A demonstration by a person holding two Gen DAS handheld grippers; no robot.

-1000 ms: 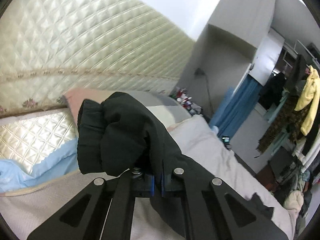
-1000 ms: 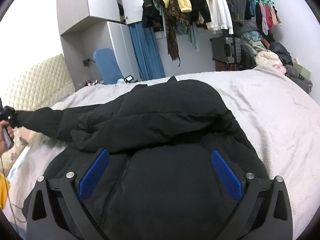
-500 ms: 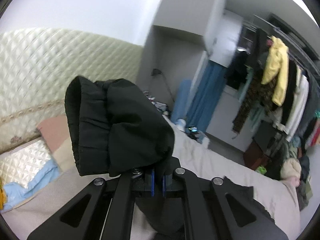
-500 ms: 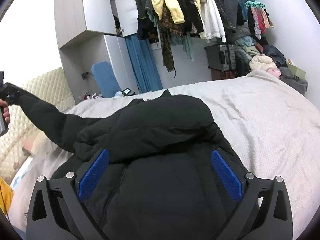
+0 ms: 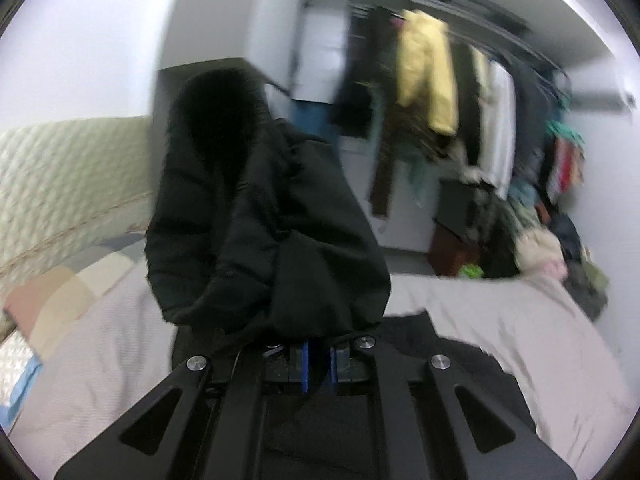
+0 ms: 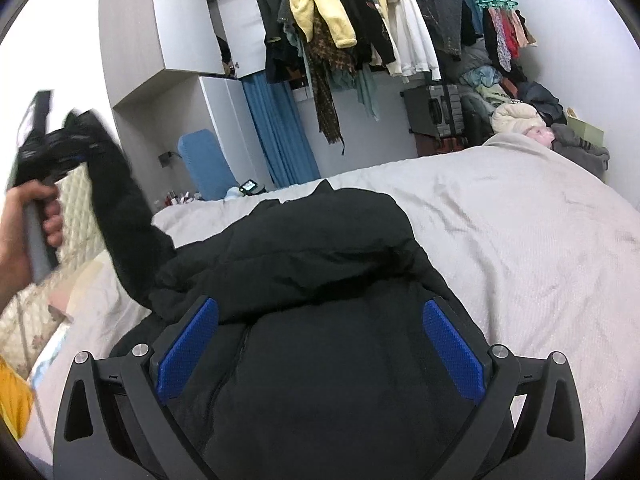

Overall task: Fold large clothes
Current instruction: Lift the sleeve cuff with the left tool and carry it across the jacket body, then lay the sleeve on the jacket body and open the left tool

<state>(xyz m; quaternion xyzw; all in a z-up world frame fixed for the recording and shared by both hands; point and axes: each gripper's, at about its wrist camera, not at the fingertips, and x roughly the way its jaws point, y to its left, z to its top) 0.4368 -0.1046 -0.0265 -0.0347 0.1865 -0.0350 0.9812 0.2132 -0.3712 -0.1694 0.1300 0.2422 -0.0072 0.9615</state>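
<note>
A black puffer jacket [image 6: 320, 280] lies on the bed [image 6: 520, 240], body spread towards me. My left gripper [image 5: 318, 364] is shut on the jacket's sleeve cuff [image 5: 256, 232], which bunches up over its fingers. In the right wrist view that gripper [image 6: 60, 148] shows at the far left, held high in a hand, with the sleeve [image 6: 124, 232] stretched up from the jacket. My right gripper [image 6: 320, 352] is open, its blue pads [image 6: 188, 344] spread wide just above the jacket's front, holding nothing.
A rail of hanging clothes [image 6: 380, 28] and a pile of clothes [image 6: 520, 108] stand beyond the bed's far side. A quilted headboard [image 5: 60, 180] and pillows [image 5: 60, 300] are at the left. A blue curtain [image 6: 280, 132] and white cabinets [image 6: 160, 32] line the back wall.
My left gripper has lifted the sleeve cuff high above the bed and swung it towards the jacket's body. The right gripper has stayed open over the jacket.
</note>
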